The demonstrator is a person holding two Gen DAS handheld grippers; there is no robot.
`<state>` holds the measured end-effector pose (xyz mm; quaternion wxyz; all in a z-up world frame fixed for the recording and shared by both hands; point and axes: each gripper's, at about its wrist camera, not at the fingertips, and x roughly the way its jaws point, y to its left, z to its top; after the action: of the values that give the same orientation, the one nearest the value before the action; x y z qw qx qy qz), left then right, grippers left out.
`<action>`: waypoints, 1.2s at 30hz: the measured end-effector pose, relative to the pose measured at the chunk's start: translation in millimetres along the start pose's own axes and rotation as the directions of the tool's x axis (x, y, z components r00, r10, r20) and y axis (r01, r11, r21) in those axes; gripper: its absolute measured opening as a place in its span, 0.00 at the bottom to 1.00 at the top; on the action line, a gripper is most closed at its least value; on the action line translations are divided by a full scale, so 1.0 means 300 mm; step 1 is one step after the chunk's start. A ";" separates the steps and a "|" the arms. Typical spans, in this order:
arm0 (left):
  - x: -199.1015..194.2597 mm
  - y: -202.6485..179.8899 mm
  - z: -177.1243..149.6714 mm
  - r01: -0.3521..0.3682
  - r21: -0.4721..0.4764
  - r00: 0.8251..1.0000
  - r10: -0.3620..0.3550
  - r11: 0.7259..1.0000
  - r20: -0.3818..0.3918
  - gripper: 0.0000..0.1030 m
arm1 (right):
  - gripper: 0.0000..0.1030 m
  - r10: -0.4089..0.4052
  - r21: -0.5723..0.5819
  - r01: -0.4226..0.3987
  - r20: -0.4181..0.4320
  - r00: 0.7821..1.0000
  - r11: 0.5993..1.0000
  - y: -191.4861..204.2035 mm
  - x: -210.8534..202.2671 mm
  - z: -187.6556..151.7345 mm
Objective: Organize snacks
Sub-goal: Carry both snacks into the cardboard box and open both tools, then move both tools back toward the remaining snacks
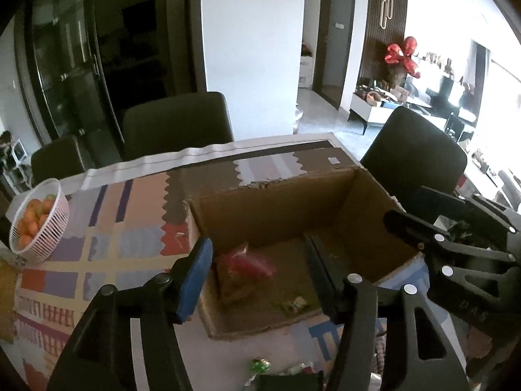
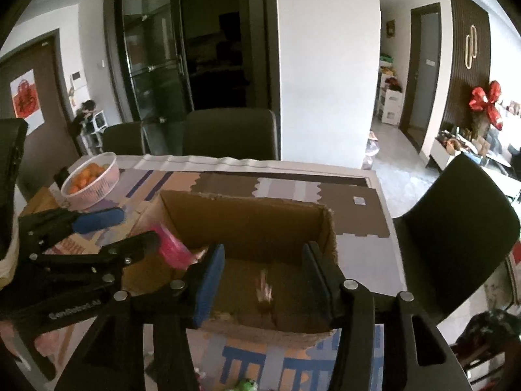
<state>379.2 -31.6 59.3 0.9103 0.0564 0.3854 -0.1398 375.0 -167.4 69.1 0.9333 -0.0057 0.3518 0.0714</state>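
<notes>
An open cardboard box stands on the patterned table mat; it also shows in the right wrist view. My left gripper is open over the box's near left part, empty. Below it a red-and-yellow snack packet lies blurred in the box, with a small green wrapped snack on the box floor. My right gripper is open over the box's near edge, empty; a small pinkish snack shows blurred between its fingers inside the box. A pink packet shows at the box's left side.
A pink basket of oranges sits at the table's left, also in the right wrist view. Dark chairs stand around the table. A green wrapped snack lies on the mat in front of the box.
</notes>
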 end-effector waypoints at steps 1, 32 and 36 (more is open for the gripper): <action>-0.013 0.000 -0.005 -0.001 0.005 1.000 0.001 1.000 0.004 0.60 | 0.50 -0.001 -0.004 0.001 0.002 1.000 1.000 0.000 -0.007 -0.003; -0.161 -0.067 -0.355 -0.022 0.141 0.999 0.027 0.990 -0.031 0.69 | 0.50 -0.005 0.023 0.006 -0.040 0.999 1.000 0.074 -0.144 -0.312; -0.115 -0.066 -0.402 -0.012 0.138 0.997 0.022 0.990 -0.071 0.69 | 0.50 -0.005 0.034 0.008 -0.083 0.997 0.999 0.066 -0.105 -0.366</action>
<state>267.7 -17.9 0.0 0.8909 0.1273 0.4072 -0.1559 276.8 -158.5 8.1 0.9181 0.0065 0.3915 0.0621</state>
